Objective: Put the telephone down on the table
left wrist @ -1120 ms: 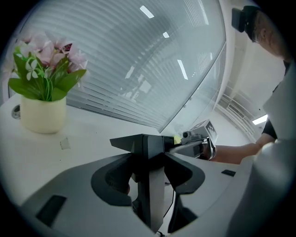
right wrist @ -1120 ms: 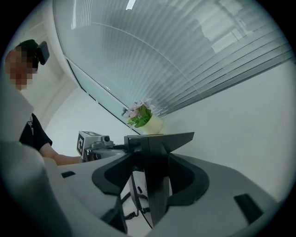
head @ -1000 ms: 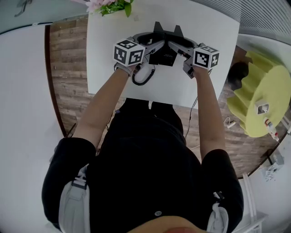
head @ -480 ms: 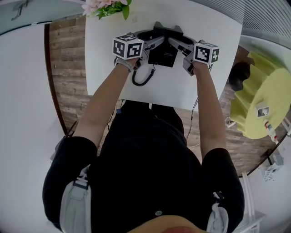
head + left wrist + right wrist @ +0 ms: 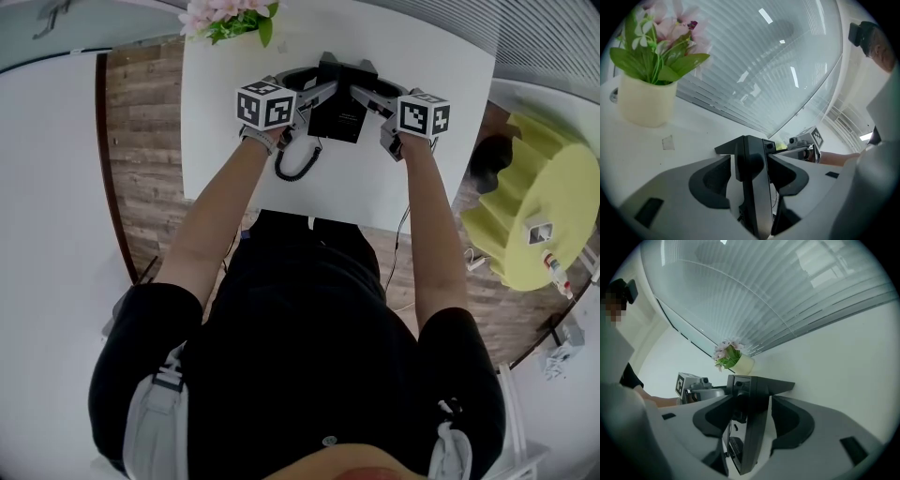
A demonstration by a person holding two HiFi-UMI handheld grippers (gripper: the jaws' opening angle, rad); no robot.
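Observation:
A black telephone (image 5: pixel 339 112) rests on the white table (image 5: pixel 441 56), and its coiled cord (image 5: pixel 298 164) trails toward the near edge. My left gripper (image 5: pixel 323 91) straddles the telephone's left edge (image 5: pixel 752 183). Its jaws have just been opening; the telephone is between them, and a thin gap shows beside the left pad. My right gripper (image 5: pixel 362 94) is shut on the telephone's right edge (image 5: pixel 754 427), with both pads against it. Each gripper appears in the other's view: the right gripper (image 5: pixel 806 140) and the left gripper (image 5: pixel 691 385).
A pale vase of pink flowers (image 5: pixel 230 17) stands at the table's far left corner, and it shows as a vase (image 5: pixel 642 101) close to the left gripper. A yellow round piece of furniture (image 5: pixel 539 206) stands on the floor at the right. The person's torso is right at the near edge.
The left gripper has sunk slightly and shifted a little with the telephone's left side. The right gripper has hardly moved.

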